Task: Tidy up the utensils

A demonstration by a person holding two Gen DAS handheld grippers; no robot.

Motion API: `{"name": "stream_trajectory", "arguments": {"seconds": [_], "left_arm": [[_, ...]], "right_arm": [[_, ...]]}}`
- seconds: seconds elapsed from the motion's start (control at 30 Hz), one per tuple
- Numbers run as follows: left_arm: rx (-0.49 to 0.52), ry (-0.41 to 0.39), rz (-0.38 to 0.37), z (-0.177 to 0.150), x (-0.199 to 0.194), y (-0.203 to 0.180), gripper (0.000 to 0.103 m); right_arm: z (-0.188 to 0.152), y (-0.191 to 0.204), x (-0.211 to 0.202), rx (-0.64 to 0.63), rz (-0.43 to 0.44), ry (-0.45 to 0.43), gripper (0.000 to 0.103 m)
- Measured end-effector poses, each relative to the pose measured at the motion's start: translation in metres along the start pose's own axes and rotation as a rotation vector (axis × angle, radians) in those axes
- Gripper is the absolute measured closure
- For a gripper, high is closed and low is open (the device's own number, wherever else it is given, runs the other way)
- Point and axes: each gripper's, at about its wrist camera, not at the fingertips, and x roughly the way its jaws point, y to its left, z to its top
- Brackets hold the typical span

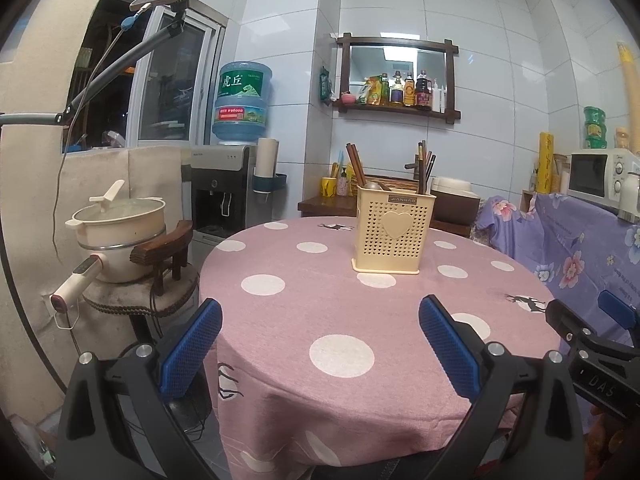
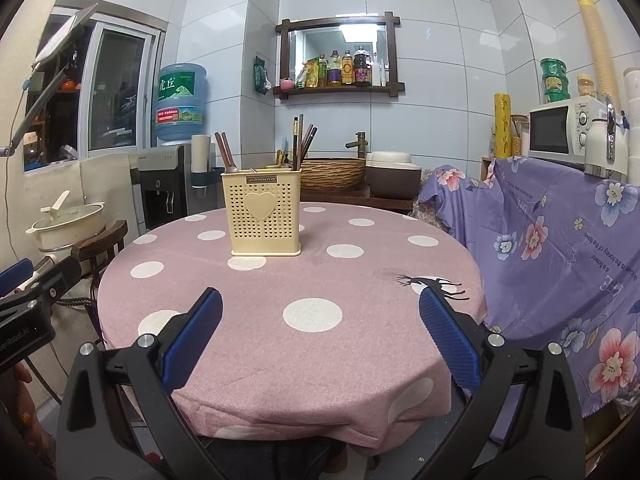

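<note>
The utensil holder stood upright on the bench, on the far half of the pink dotted top, heart panel facing both cameras. Chopsticks and other handles stood in it, long axes approx. vertical, tips fanned outward and up; the chopsticks occupied the holder's right compartment, the other handles the left.

Left hand-held gripper: jaws spread wide, nothing between the pads. Holder lay ahead and slightly right of its centreline. Right hand-held gripper: jaws also spread wide, empty. Holder lay ahead and slightly left of its centreline. Both units hung at the near edge of the bench, well apart from the holder; neither was clearly nearer.

No loose utensils were visible on the bench near the holder. Judgement: the next move prob. requires a forward reach to the holder, w/ approach from above, along the handles' vertical axis.
</note>
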Motion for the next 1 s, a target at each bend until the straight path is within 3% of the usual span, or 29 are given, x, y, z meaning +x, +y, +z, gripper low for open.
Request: {"name": "stream_trajectory", "arguments": {"seconds": [1.0], "left_arm": [[-0.007, 0.018, -0.004, -0.0006, 0.0021, -0.0002, 0.005]], "right_arm": [[-0.0033, 0.0006, 0.0016, -0.005, 0.003, 0.006, 0.006]]}}
